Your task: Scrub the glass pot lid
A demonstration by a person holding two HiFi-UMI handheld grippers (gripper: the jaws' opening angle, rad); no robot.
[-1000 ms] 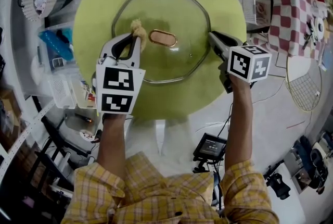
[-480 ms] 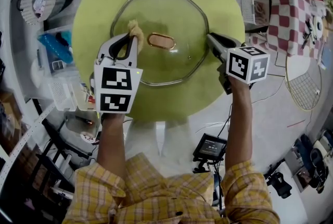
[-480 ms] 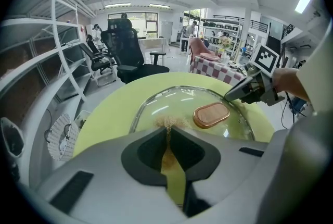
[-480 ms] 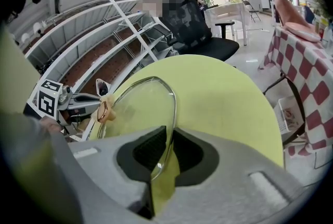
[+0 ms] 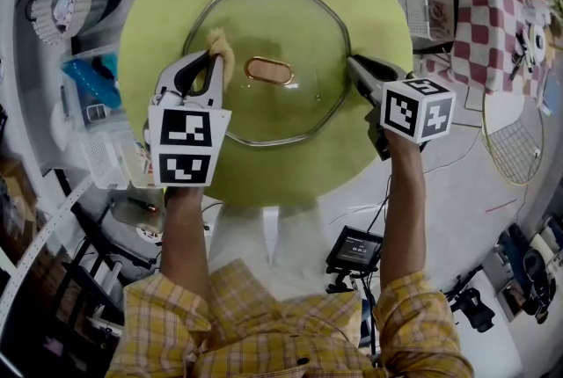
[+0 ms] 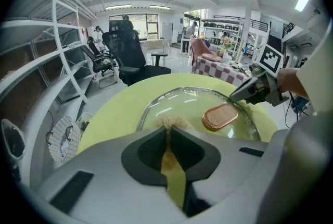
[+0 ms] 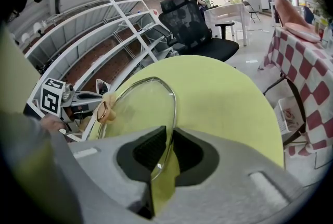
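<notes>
Covering most of the head view, the round yellow-green tabletop (image 5: pixel 378 16) carries one object, a glass pot lid (image 5: pixel 295 20). The lid lies knob-up about the centre of the tabletop, with its metal rim clear of every edge. The right gripper (image 5: pixel 354 66) reaches in from the tabletop's right edge. In the right gripper view its jaws are clenched on the lid's near rim (image 7: pixel 167 113), with metal band and glass passing between the two pads. The left gripper (image 5: pixel 214 60) hangs over the left part of the lid. In the left gripper view its jaws are pressed together on a tan fibrous scrub pad (image 6: pixel 169 123), whose frayed end protrudes beyond the tips and rests on the glass just inside the left rim. The pad shows in the head view as a pale tuft (image 5: pixel 219 44). An oval copper-coloured knob (image 5: pixel 269 70) stands at the lid's middle, between the two grippers and beside the pad without touching it.
</notes>
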